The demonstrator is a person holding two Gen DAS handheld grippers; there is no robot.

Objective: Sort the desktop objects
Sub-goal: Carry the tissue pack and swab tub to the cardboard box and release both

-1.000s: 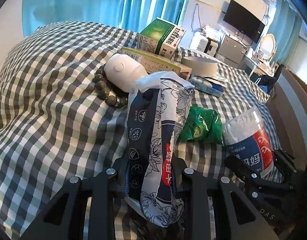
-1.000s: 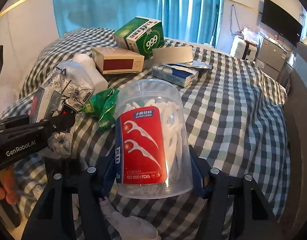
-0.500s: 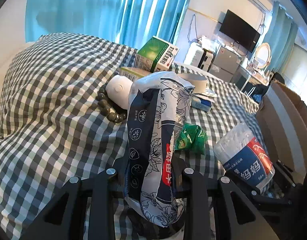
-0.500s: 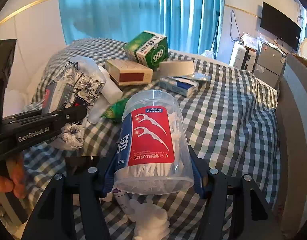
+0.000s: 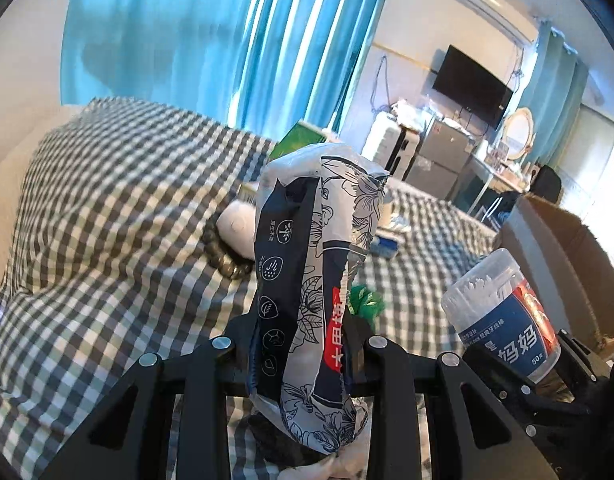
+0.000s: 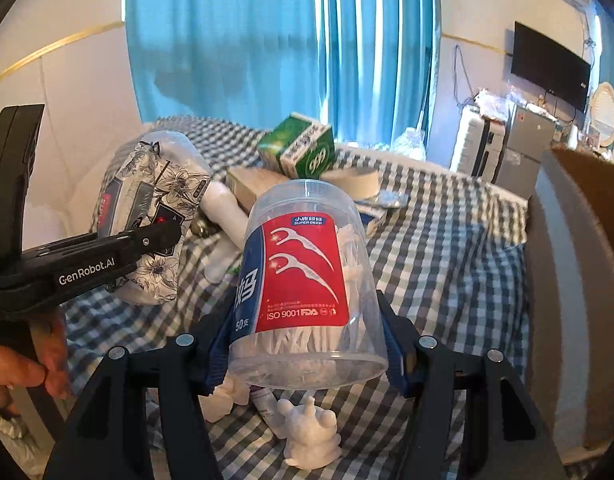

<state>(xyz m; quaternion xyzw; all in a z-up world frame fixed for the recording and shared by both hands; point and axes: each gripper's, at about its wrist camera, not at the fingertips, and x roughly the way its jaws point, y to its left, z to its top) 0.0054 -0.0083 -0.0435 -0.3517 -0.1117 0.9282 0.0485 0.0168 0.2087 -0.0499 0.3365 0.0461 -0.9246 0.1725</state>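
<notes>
While the left hand-held gripper (image 5: 303, 354) is clamped on a floral soft pack (image 5: 313, 292) and the right hand-held gripper (image 6: 307, 354) is clamped on a clear floss-pick jar (image 6: 307, 280), both items ride clear above the checked bedspread (image 5: 107, 208), so two pieces are picked but neither is yet put down anywhere. Landmark for what follows: the green box (image 6: 303, 148) near the curtain. Just in front of the green box lies a flat tan box (image 6: 255, 180); beside that, toward the cardboard side, a roll of tape (image 6: 359, 180) and a small blue-and-white carton (image 5: 385, 242). Nearer the camera than the green box: a white bottle (image 6: 227, 212) with a string of dark beads (image 5: 223, 258) touching it, and a green crinkled packet (image 5: 365, 300) below the held pack. Well nearer still, under the jar, a small white figurine (image 6: 311, 436) and a tube I cannot identify. A cardboard carton (image 5: 567, 240) stands at the bed's edge, far from the green box; judged the likely drop point, though its inside is hidden. Judgement: early-to-middle stage, most of the pile still unsorted.
</notes>
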